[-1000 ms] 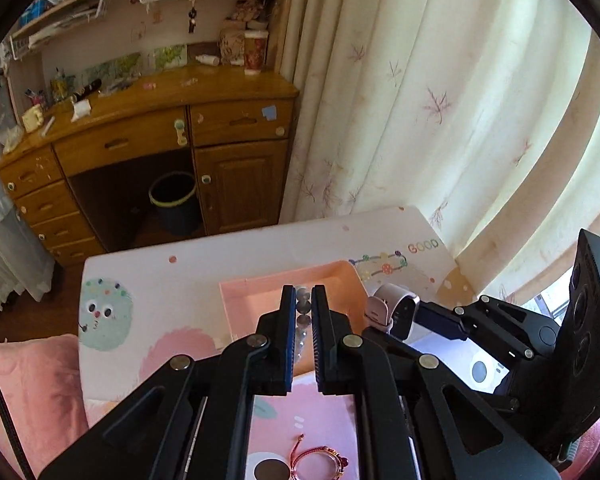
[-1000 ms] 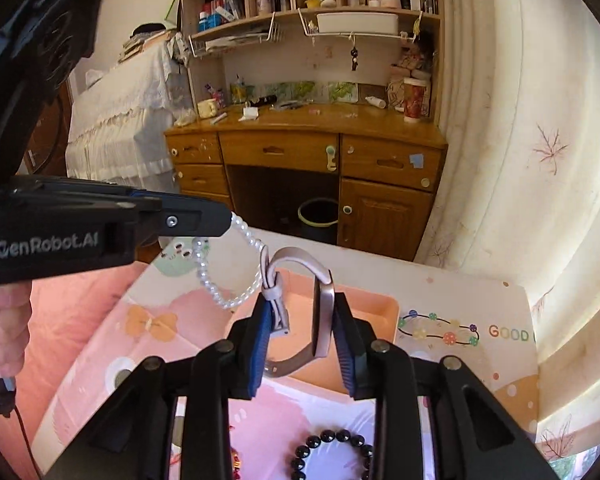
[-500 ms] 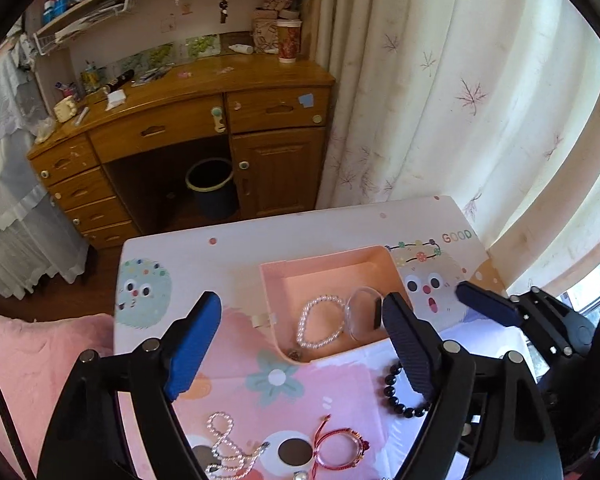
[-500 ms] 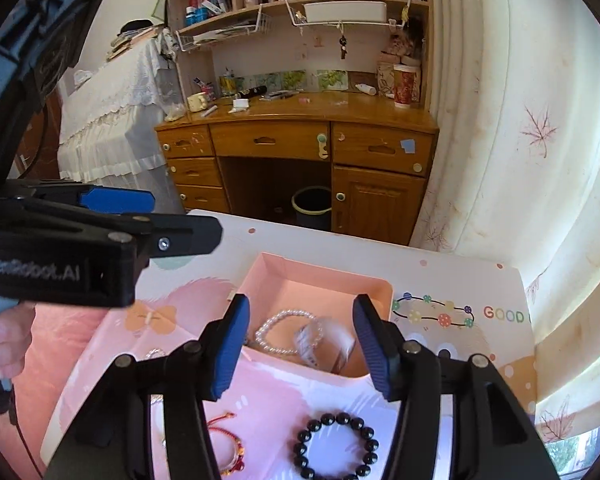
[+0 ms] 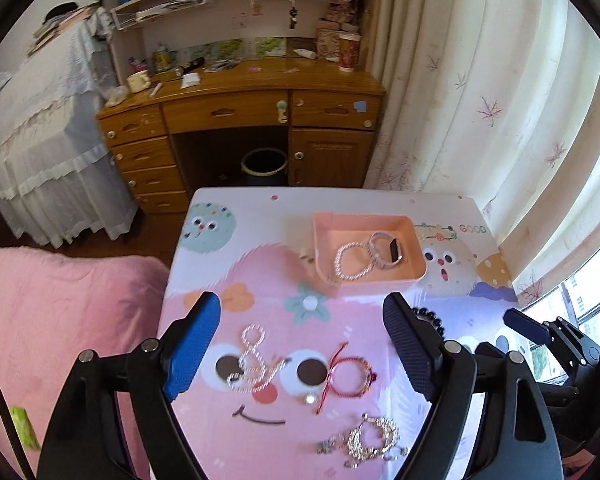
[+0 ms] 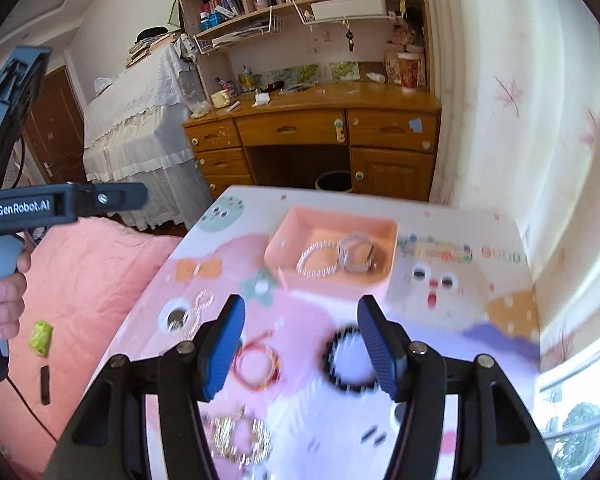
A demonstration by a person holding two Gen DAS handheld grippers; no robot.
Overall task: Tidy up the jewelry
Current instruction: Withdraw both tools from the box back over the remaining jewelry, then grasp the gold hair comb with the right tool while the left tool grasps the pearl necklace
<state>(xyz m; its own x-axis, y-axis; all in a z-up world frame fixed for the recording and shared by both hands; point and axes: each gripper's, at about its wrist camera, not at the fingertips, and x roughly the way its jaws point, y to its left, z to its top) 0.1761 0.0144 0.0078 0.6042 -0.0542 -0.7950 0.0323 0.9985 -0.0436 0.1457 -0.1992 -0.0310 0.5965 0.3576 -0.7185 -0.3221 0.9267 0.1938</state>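
Note:
A pink tray [image 5: 324, 236] [image 6: 288, 228] on the cartoon mat holds a pearl bracelet [image 5: 352, 264] [image 6: 318, 260] and a pale watch [image 5: 388, 250] [image 6: 358, 256]. On the mat nearer me lie a pearl chain [image 5: 252, 360], a red cord bracelet [image 5: 346, 374] [image 6: 256, 364], a black bead bracelet [image 6: 350, 360] and a glittery silver bracelet [image 5: 370, 438] [image 6: 240, 438]. My left gripper [image 5: 302, 352] is open and empty above the mat. My right gripper [image 6: 300, 344] is open and empty above the red and black bracelets.
The small table [image 5: 236, 196] stands by a cream curtain [image 5: 480, 92] on the right and a pink bed [image 5: 60, 312] on the left. A wooden desk [image 5: 240, 112] with a bin under it stands behind. The left gripper's body [image 6: 60, 204] shows at the right wrist view's left.
Both grippers opened, dropping the pearl bracelet and the watch into the pink tray, then drew back and up from the tray toward me.

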